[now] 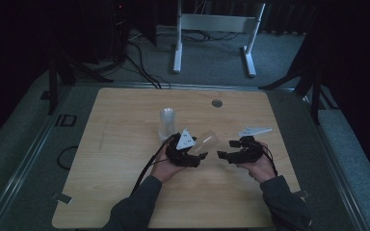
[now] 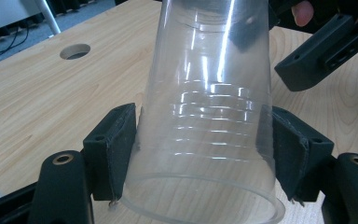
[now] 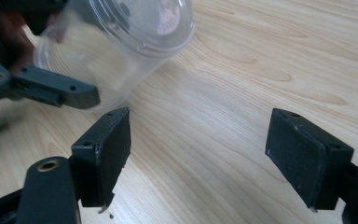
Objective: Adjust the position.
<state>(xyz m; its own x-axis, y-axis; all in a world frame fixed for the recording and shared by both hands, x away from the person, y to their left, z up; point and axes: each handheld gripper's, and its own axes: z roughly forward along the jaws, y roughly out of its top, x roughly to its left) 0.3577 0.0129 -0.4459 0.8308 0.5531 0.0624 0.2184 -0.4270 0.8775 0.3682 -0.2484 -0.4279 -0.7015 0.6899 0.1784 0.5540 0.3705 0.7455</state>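
High view: I hold the left claw [image 1: 192, 153] pinched on a clear plastic cup [image 1: 207, 143] near the middle of the table [image 1: 125, 159]. The cup lies tilted, its long axis running from the left claw toward the right claw [image 1: 227, 150]. The right claw sits just beside the cup's far end, apart from it, jaws spread. A second clear cup [image 1: 167, 123] stands upright behind the left claw, well clear of the right one.

Left gripper view: the two pads [image 2: 115, 149] press on opposite walls of the cup [image 2: 214, 116] close to its rim, which is the end nearest the camera. The closed base points away from the claw, straight at the other claw [image 2: 324, 51] ahead and to the right. A round hole in the table [image 2: 75, 51] lies ahead to the left.

Right gripper view: the right claw [image 3: 198, 158] is spread wide with bare table between its pads [image 3: 107, 154]. The cup [image 3: 121, 46] lies ahead and to the left of the claw, base end facing it, not yet between the jaws. I judge that the right claw is nearer the base, so the coming move turns on shifting it forward and left along the cup's axis.
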